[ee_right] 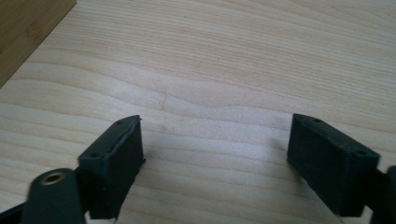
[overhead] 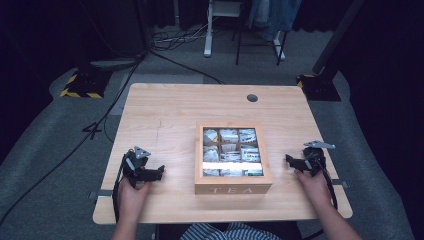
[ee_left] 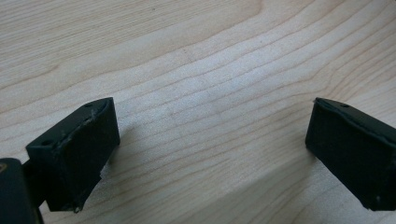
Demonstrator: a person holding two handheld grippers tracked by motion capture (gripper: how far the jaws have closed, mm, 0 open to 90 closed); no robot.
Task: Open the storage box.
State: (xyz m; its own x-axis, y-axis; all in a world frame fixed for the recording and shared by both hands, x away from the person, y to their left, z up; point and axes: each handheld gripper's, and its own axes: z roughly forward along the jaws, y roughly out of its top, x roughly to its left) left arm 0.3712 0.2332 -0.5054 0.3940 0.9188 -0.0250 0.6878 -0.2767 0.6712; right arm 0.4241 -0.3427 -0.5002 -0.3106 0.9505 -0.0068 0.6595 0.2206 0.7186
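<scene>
A wooden tea box (overhead: pixel 233 158) marked TEA stands in the middle of the table, its windowed lid down, with tea bags showing in its compartments. My left gripper (overhead: pixel 159 172) rests on the table to the box's left, open, nothing between its jaws. In the left gripper view, the left gripper (ee_left: pixel 212 140) holds only bare wood between wide-apart jaws. My right gripper (overhead: pixel 291 161) rests to the box's right, open and empty. In the right gripper view, the right gripper (ee_right: pixel 215 163) frames bare tabletop, and a corner of the tea box (ee_right: pixel 28 28) sits at the upper left.
The light wooden table (overhead: pixel 165 115) has a round cable hole (overhead: pixel 252 98) near its far edge. Beyond it lie grey carpet, floor cables (overhead: pixel 100 120), stand bases with yellow-black tape (overhead: pixel 80 85) and a white frame leg (overhead: pixel 208 30).
</scene>
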